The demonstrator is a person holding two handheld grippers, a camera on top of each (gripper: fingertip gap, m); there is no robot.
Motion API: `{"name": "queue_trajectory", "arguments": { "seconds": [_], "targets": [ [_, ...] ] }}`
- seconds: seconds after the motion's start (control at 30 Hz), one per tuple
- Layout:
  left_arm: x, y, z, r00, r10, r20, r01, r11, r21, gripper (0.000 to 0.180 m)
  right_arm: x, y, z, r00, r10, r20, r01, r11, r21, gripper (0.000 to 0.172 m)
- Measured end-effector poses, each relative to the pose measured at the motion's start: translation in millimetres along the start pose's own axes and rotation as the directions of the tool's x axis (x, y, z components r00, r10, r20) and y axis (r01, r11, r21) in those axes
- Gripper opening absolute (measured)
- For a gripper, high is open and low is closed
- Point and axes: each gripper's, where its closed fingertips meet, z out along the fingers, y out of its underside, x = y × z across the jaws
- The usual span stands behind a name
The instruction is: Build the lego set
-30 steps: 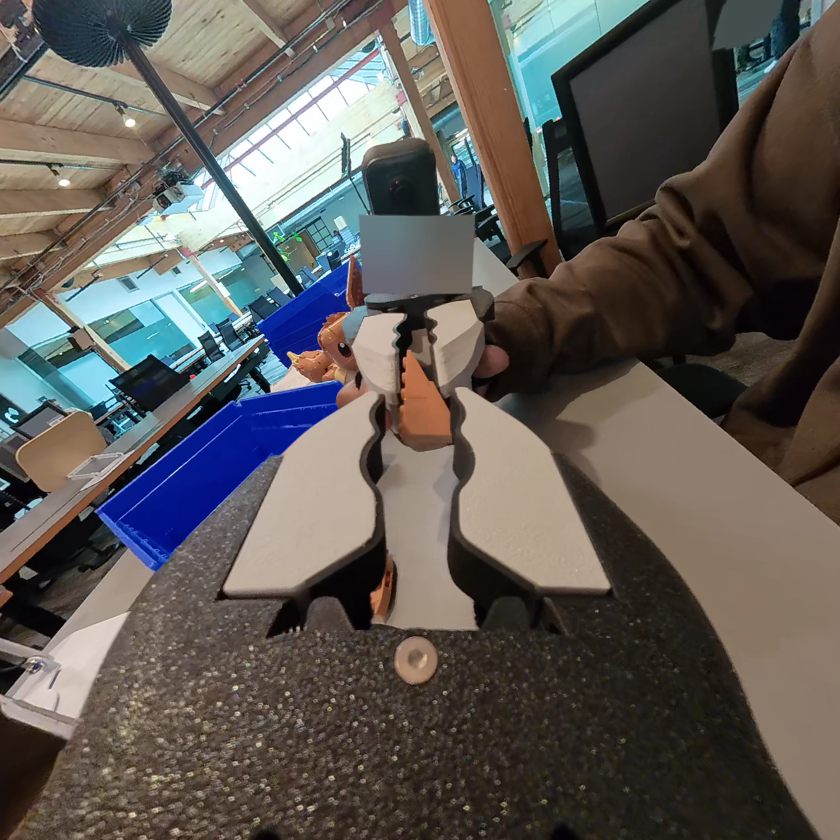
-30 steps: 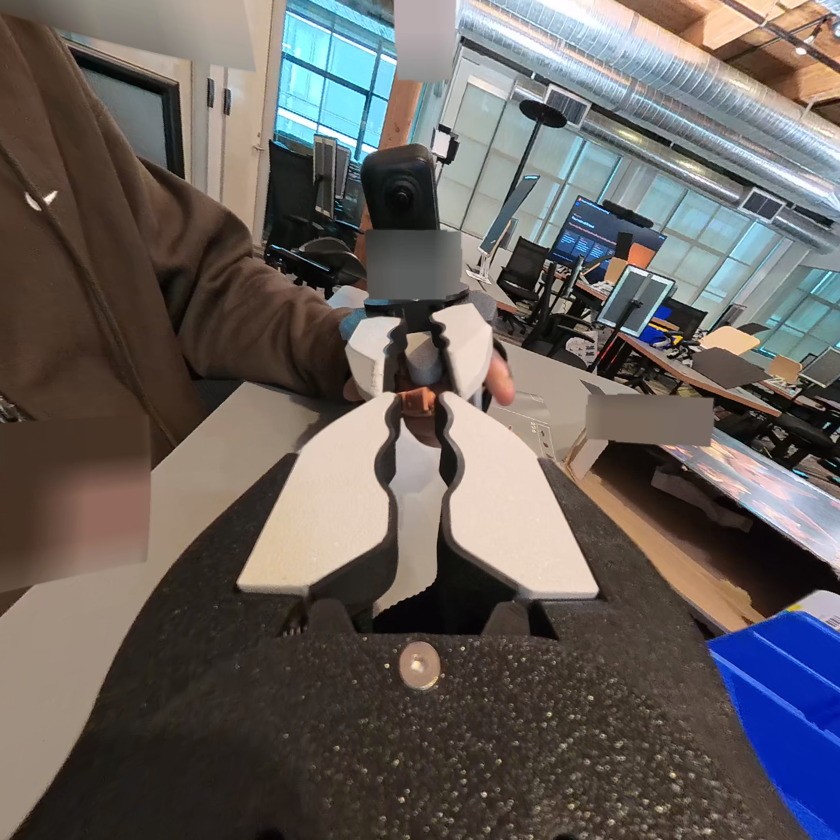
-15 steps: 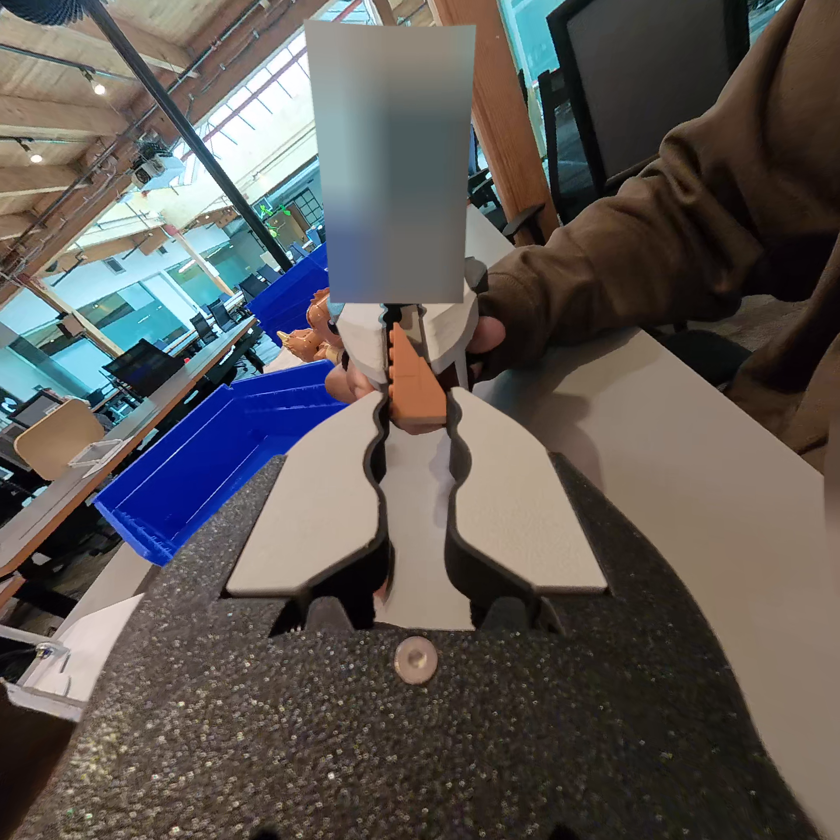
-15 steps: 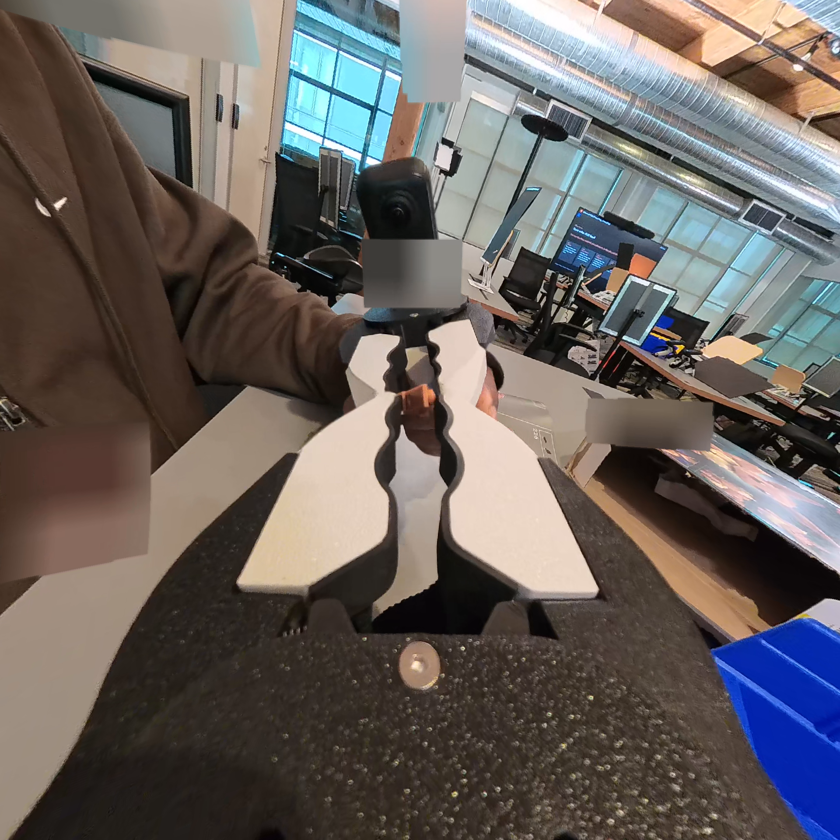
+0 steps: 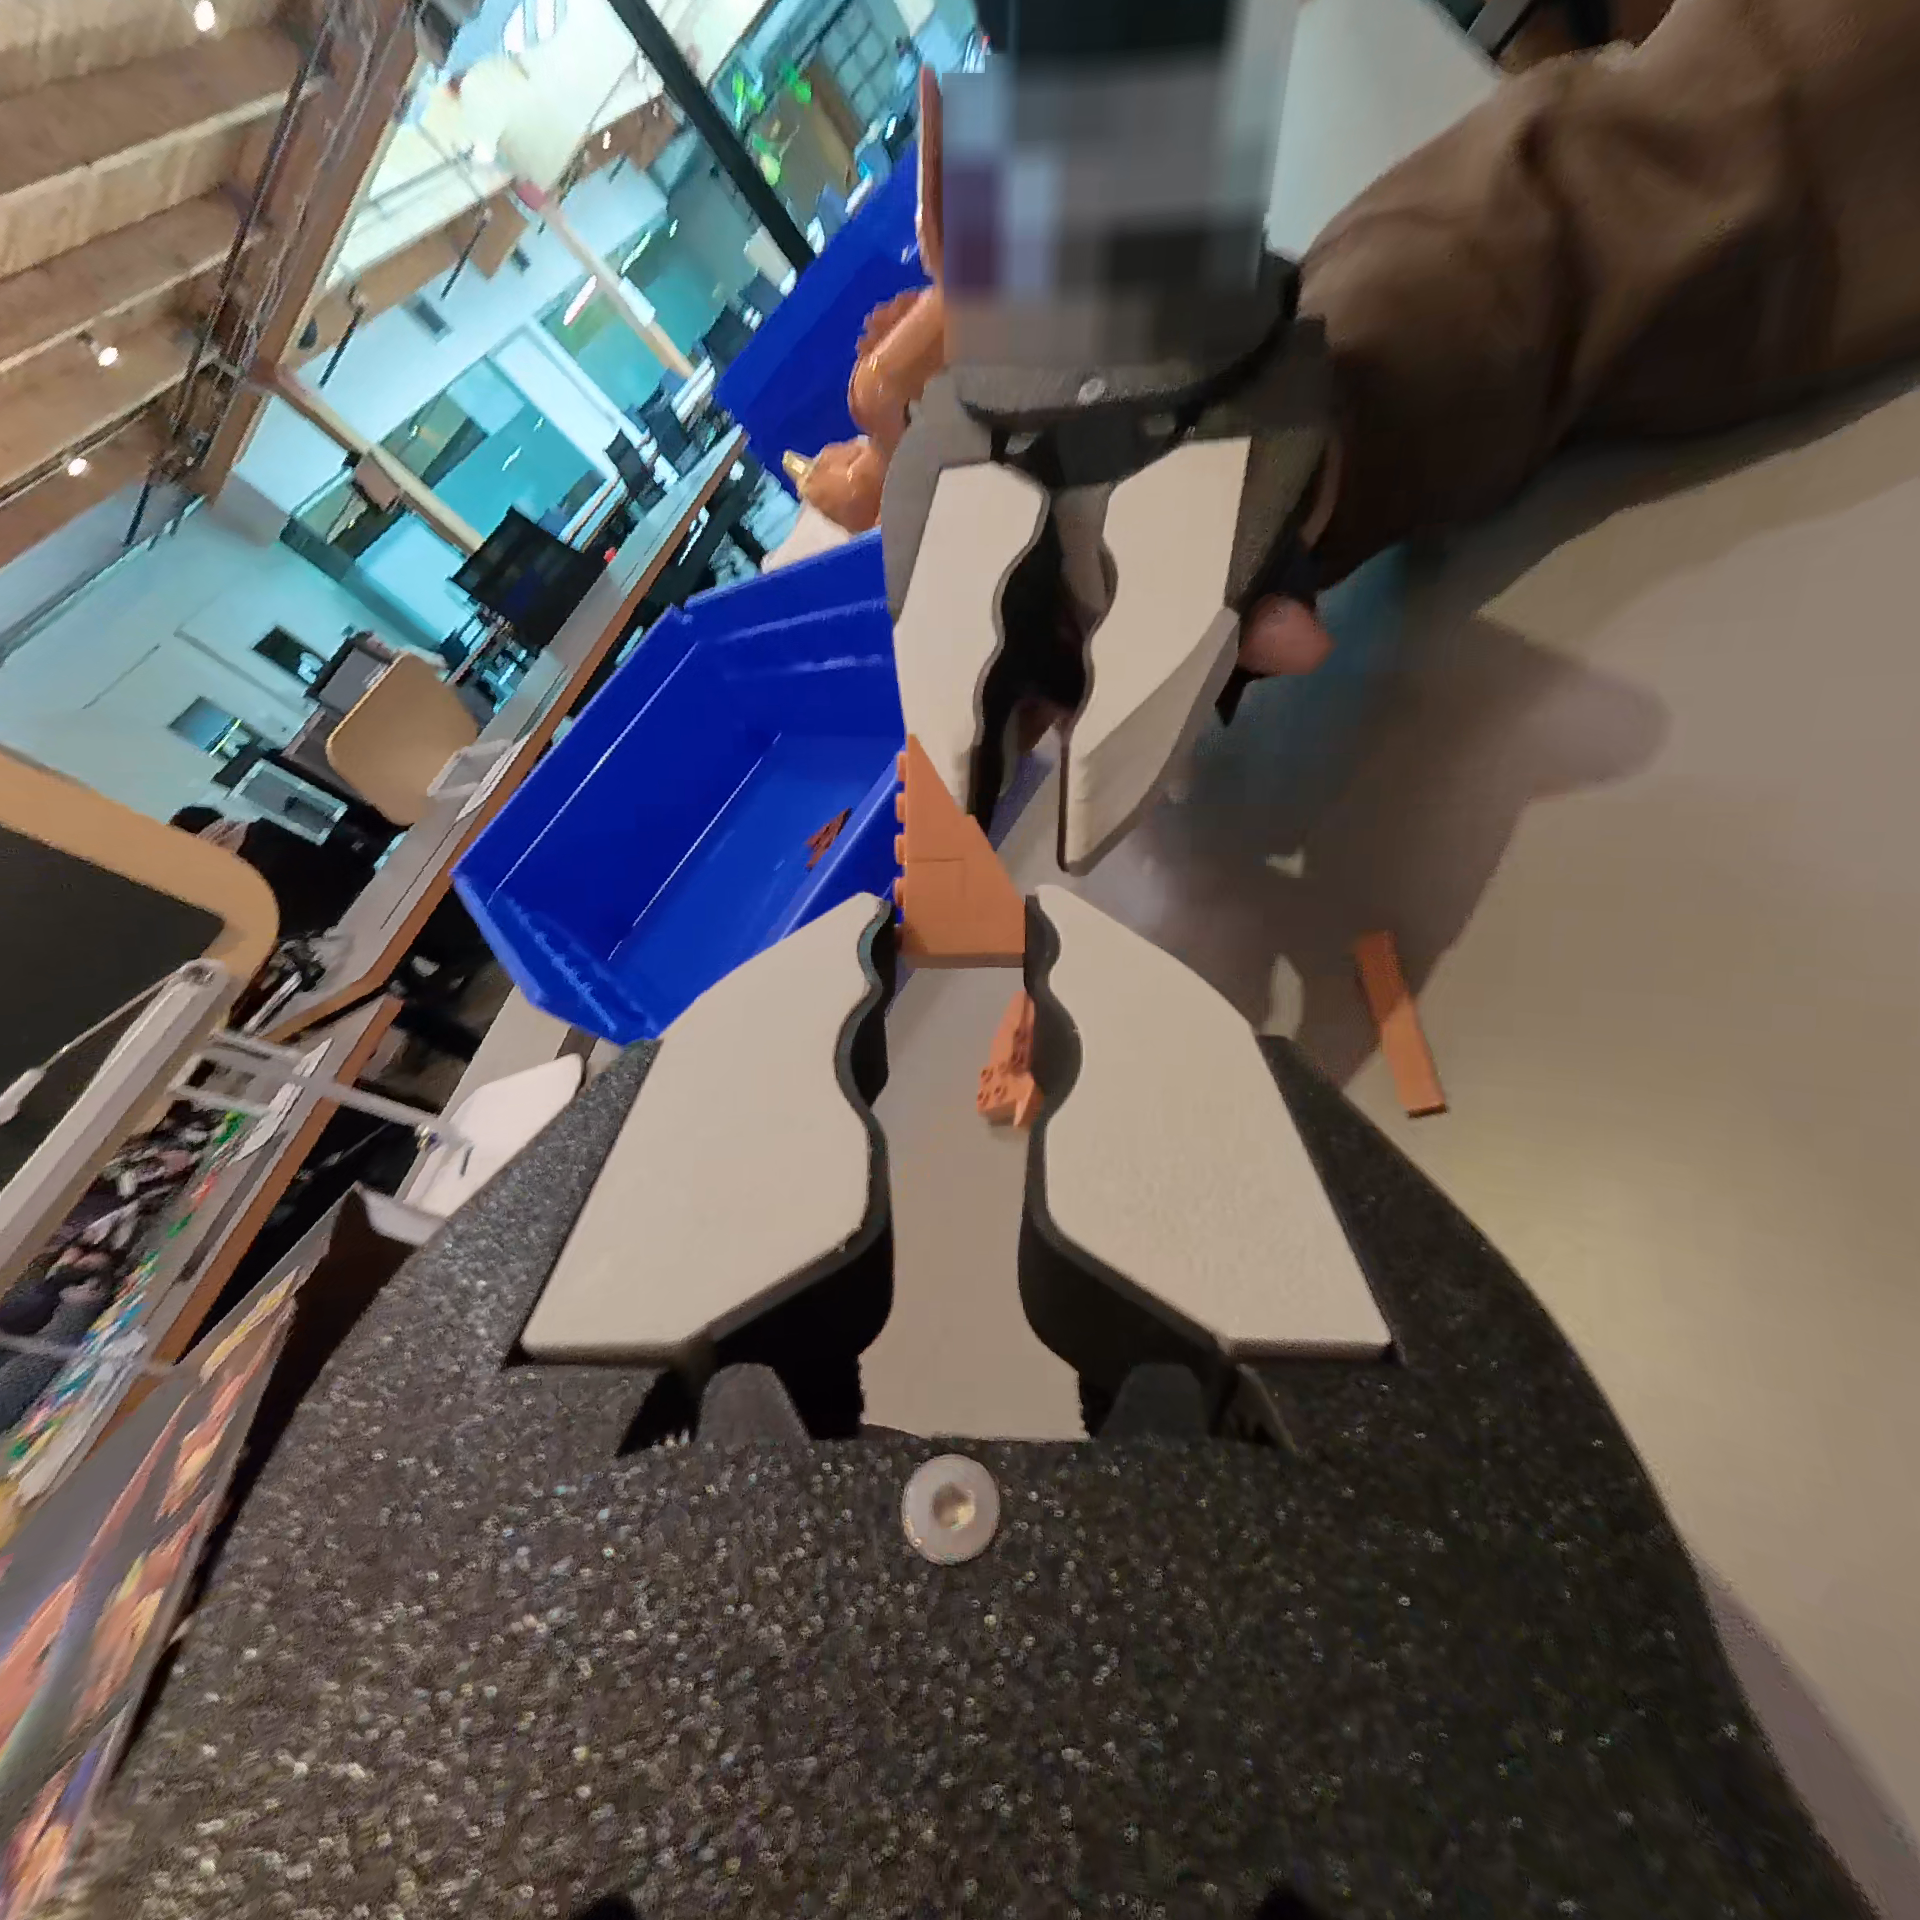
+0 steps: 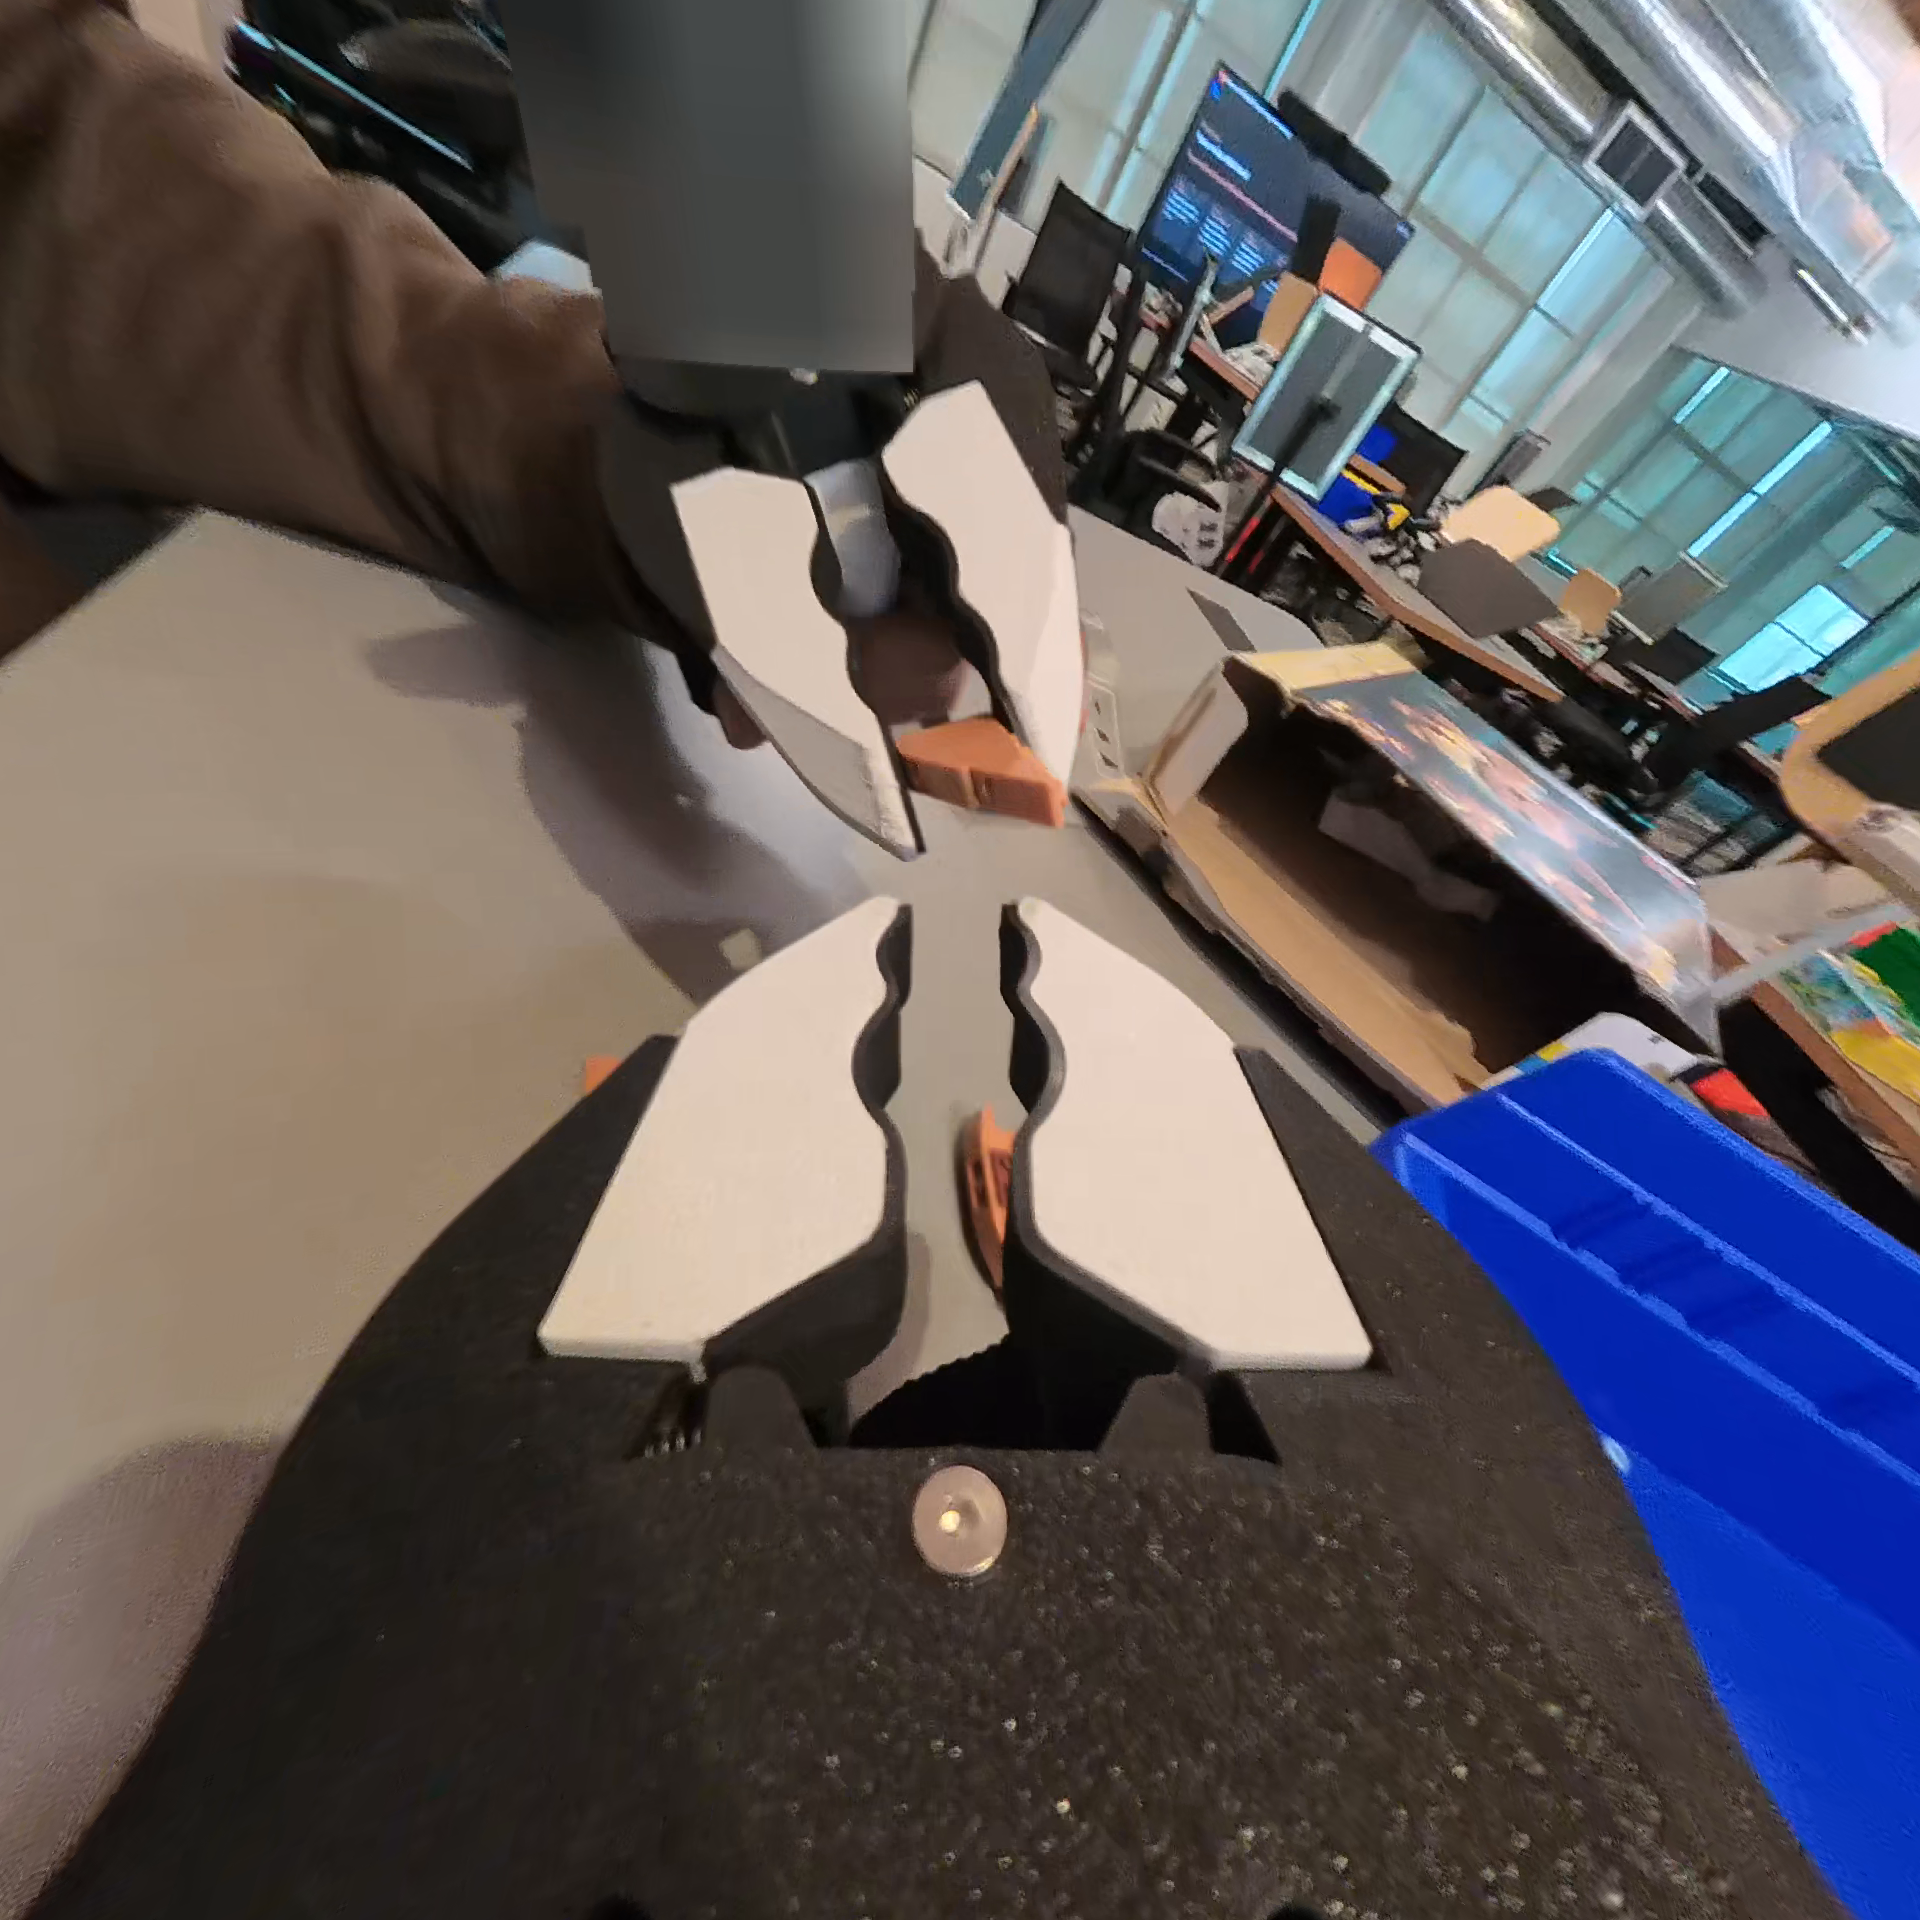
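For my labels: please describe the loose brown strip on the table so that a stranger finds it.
Start at the grey table, just right of the left tongs. The brown strip lies there alone, long and flat, unlike the wedge-shaped brick those tongs grip.

Each camera rides close behind its own claw, low over the grey tabletop (image 5: pixel 1662 935), the two facing each other and sharing the strip between them.

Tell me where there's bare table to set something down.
Bare grey table between the brown sleeve and the right tongs. Crowded toward the cardboard box and blue bin; a loose orange plate lies beside the left tongs.
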Motion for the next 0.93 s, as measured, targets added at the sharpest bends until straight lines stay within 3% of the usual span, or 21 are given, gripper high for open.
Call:
{"name": "queue_trajectory", "arguments": {
  "seconds": [0.13,0.33,0.6,0.93],
  "targets": [
    [-5.0,20.0,3.6,0.997,0.068,0.043,-0.063,0.993,-0.104,0.023,18.6,17.6,-1.2,0.987,-0.088,-0.135,0.077,0.993,-0.091,0.018],
    [-7.8,34.7,6.2,0.977,0.198,0.079,-0.178,0.963,-0.203,0.023,33.5,33.9,-4.6,0.949,-0.218,-0.228,0.173,0.964,-0.201,0.011],
    [-6.8,42.8,9.0,0.941,0.328,0.086,-0.294,0.915,-0.276,0.023,41.6,52.7,0.9,0.81,-0.523,-0.264,0.385,0.815,-0.433,0.007],
    [-7.6,42.4,9.3,0.945,0.315,0.088,-0.283,0.922,-0.264,0.023,54.2,55.5,-4.6,0.806,-0.489,-0.334,0.33,0.839,-0.433,0.005]
  ]
}}
